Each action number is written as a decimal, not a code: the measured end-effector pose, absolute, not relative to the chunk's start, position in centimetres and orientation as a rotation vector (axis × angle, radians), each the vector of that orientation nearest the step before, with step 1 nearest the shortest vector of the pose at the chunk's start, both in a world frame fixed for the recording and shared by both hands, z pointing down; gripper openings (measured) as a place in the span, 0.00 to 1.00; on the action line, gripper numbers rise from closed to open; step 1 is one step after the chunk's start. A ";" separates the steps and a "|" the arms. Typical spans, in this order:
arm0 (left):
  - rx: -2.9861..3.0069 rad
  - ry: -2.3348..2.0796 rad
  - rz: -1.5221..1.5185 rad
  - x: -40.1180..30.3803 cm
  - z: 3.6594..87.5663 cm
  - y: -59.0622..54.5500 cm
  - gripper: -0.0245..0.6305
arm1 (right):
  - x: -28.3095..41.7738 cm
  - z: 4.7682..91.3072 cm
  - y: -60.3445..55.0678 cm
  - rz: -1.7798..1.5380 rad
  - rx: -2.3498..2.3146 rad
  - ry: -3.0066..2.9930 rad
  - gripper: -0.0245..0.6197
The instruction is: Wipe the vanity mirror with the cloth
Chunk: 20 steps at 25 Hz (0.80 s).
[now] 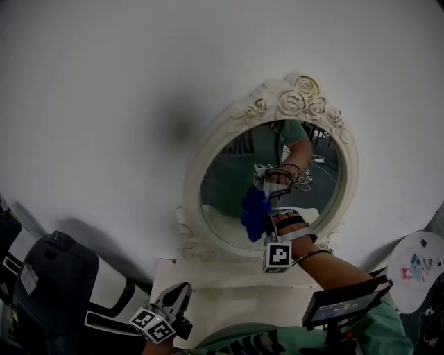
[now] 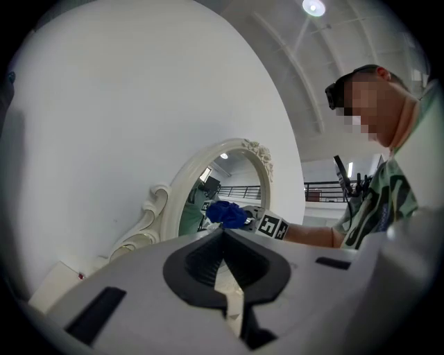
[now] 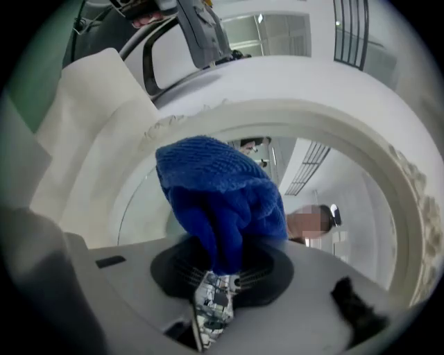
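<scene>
The oval vanity mirror [image 1: 232,184] leans on the white table [image 1: 229,277]; its glass is probably fragile and slick. The left hand-held gripper [image 2: 223,239] waits low with its jaws together and empty. The right hand-held gripper [image 3: 218,267] pinches the soft, light blue cloth [image 3: 215,194] by its bunched end, at the glass.

This looks like a big open hall or studio, not a home. A plain white wall [image 1: 104,83] backs the ornate cream oval mirror frame [image 1: 291,102]. A round ceiling lamp [image 2: 313,7] hangs high at 12 o'clock, and a black mezzanine railing [image 2: 319,183] runs at 3 o'clock.
</scene>
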<state>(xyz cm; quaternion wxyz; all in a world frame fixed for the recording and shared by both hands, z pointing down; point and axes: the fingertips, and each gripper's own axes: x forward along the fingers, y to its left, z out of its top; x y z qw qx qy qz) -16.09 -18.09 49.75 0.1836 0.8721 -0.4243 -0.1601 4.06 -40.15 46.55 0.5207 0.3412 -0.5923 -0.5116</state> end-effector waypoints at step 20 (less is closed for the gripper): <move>2.424 -1.269 -0.468 -18.6 50.1 -17.2 0.05 | -7.4 51.6 -40.4 -1.301 0.621 -1.471 0.17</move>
